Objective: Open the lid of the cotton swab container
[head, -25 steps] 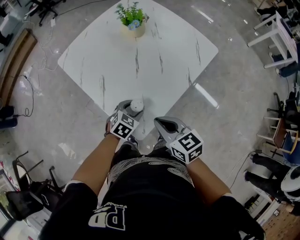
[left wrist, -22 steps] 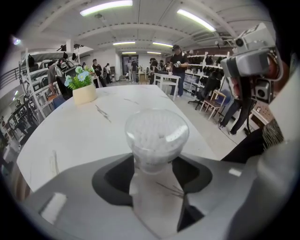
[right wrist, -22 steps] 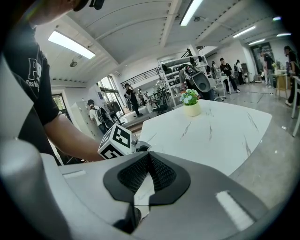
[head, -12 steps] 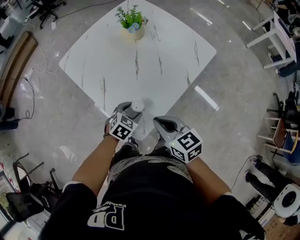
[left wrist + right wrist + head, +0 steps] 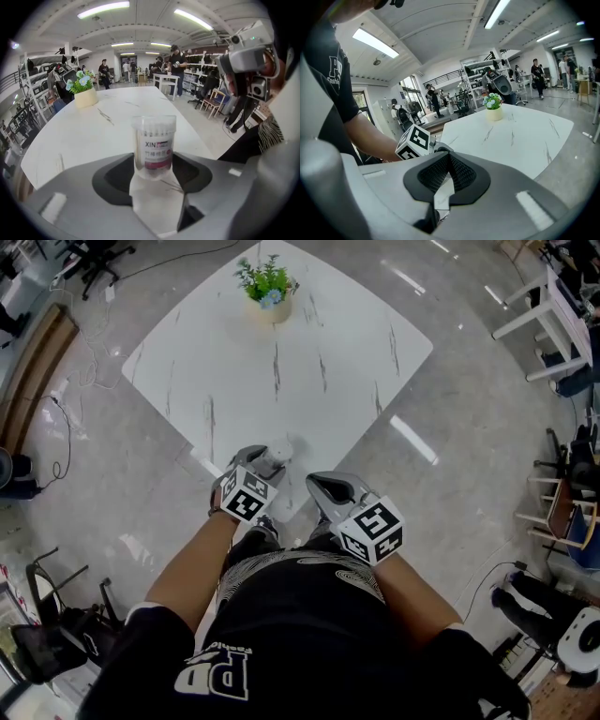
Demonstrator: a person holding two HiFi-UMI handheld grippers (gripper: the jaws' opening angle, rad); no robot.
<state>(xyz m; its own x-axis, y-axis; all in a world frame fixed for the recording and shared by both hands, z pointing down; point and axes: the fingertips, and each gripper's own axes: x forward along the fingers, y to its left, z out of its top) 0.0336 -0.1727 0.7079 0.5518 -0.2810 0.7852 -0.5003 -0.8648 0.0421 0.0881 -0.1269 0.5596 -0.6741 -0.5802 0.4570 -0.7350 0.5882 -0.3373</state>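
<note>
— While the left gripper sits on that cotton swab container, which step would you log?
— Hold-and-brace, I'd say. Container is upright at the near corner of the white table. Left jaws are closed round its lower body, with pads against both sides as far as the left gripper view shows. Lid is on and stands clear above the jaws.
— And the right gripper?
— Jaws fully together, nothing between them. It's off to the right of the container by the same table corner, not touching it.
— So the opening itself hasn't begun?
— My reading: no. Lid looks seated and untouched.
— Next move?
— Judgement only. Right jaws must part wide enough to take the lid, come across beside the left gripper, and close on the lid's rim above the left pads. Then lift or twist. I can't tell from here whether it's a snap-on or a hinged lid. Left must pin the body, or the whole tub comes up with the lid.
— Risk note?
— Container looks light and is near the table edge. A sideways shove could send it off.
</note>
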